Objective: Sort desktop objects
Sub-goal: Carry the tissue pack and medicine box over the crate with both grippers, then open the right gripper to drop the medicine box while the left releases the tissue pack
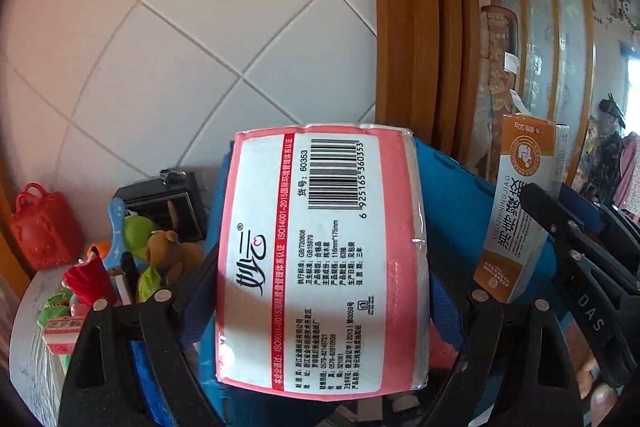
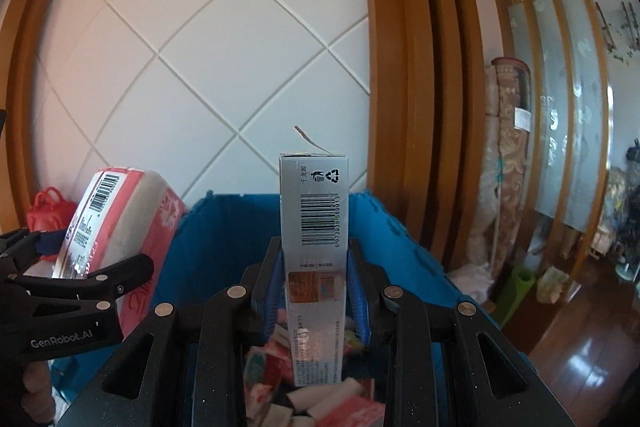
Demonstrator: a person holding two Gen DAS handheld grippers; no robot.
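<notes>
A pink and white tissue pack [image 1: 320, 247] with a barcode fills the middle of the left wrist view, and my left gripper [image 1: 320, 307] is shut on its sides. Behind it stands a blue bin [image 1: 452, 179]. At the right, my right gripper [image 1: 536, 203] holds an orange and silver toothpaste box [image 1: 520, 211]. In the right wrist view that box [image 2: 314, 211] stands upright, clamped between the blue pads of my right gripper [image 2: 316, 267] over the blue bin [image 2: 400, 247], which holds several small packs. The left gripper [image 2: 80, 255] with the tissue pack [image 2: 120, 203] hangs at the bin's left side.
A round grey table [image 1: 32, 327] at the left carries several toys, a red bag [image 1: 44, 231] and a black box [image 1: 168, 203]. A white tiled wall and a wooden frame [image 1: 408, 27] rise behind. A rolled carpet [image 2: 508, 147] stands to the right of the bin.
</notes>
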